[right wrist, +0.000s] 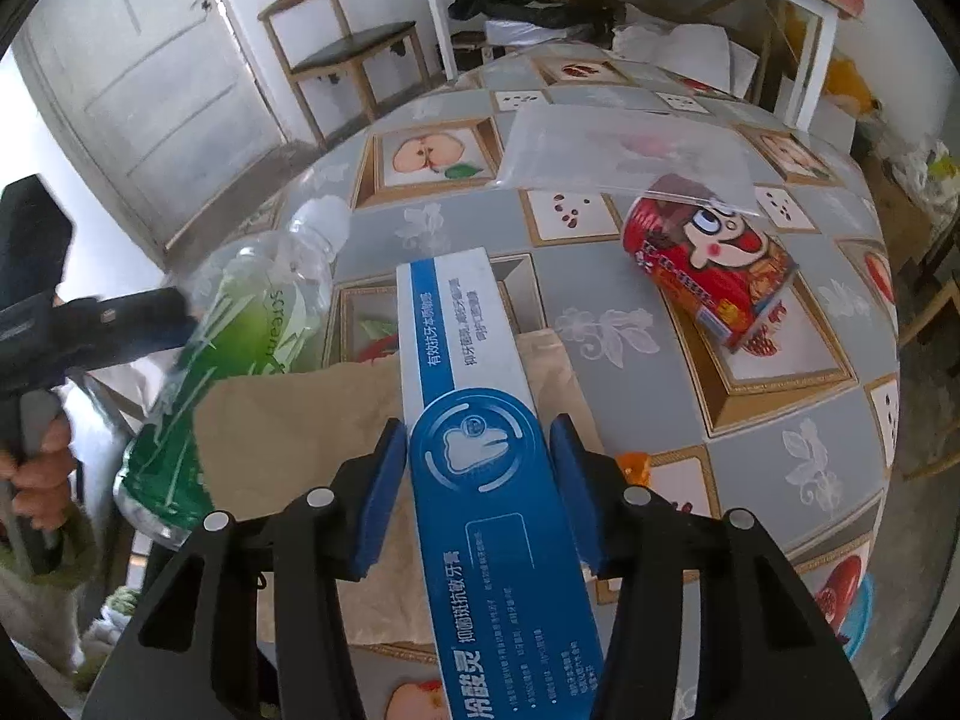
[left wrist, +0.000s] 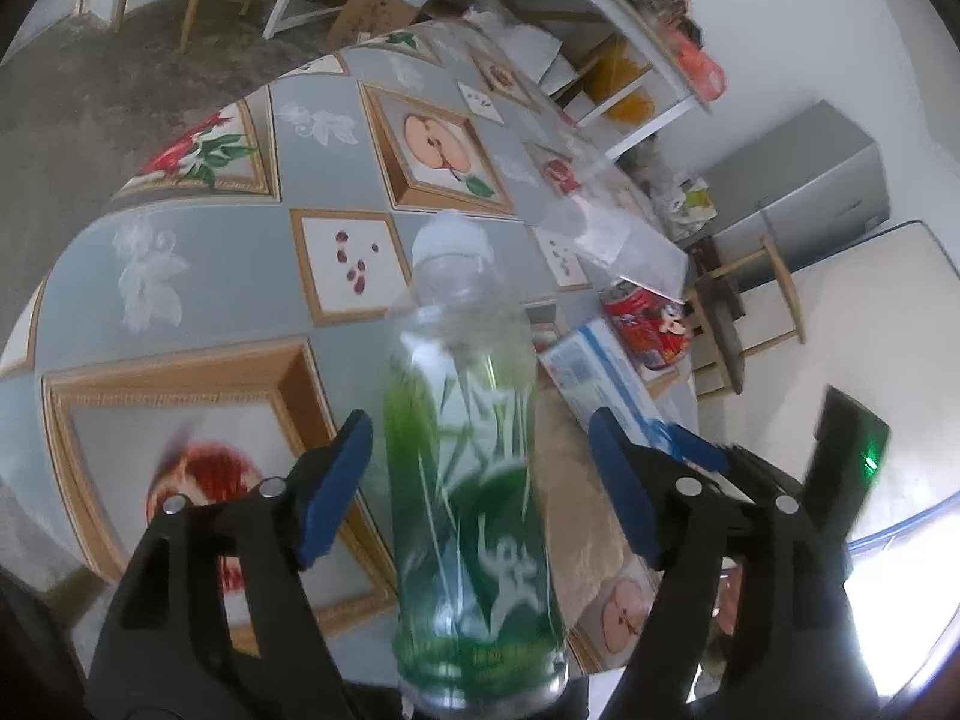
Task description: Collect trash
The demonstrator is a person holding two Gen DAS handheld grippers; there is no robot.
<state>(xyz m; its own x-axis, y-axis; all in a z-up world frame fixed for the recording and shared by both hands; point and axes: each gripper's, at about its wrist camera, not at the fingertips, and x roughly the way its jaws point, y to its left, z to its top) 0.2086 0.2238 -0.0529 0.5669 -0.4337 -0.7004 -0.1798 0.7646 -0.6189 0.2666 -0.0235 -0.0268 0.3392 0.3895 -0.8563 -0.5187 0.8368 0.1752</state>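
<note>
Green-labelled plastic bottle sits mid-frame between the spread, non-touching left tongs. Right tongs straddle the blue toothpaste box, lower centre; contact unclear.

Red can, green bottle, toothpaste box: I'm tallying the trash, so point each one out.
red can (right wrist: 711, 267): right wrist view, printed side.
green bottle (left wrist: 474, 498): left wrist view, green label.
toothpaste box (right wrist: 468, 348): right wrist view, white top face.

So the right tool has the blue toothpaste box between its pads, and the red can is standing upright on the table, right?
Not quite: the red can lies on its side, as the right wrist view shows. The toothpaste box is indeed between the right tool's pads.
</note>
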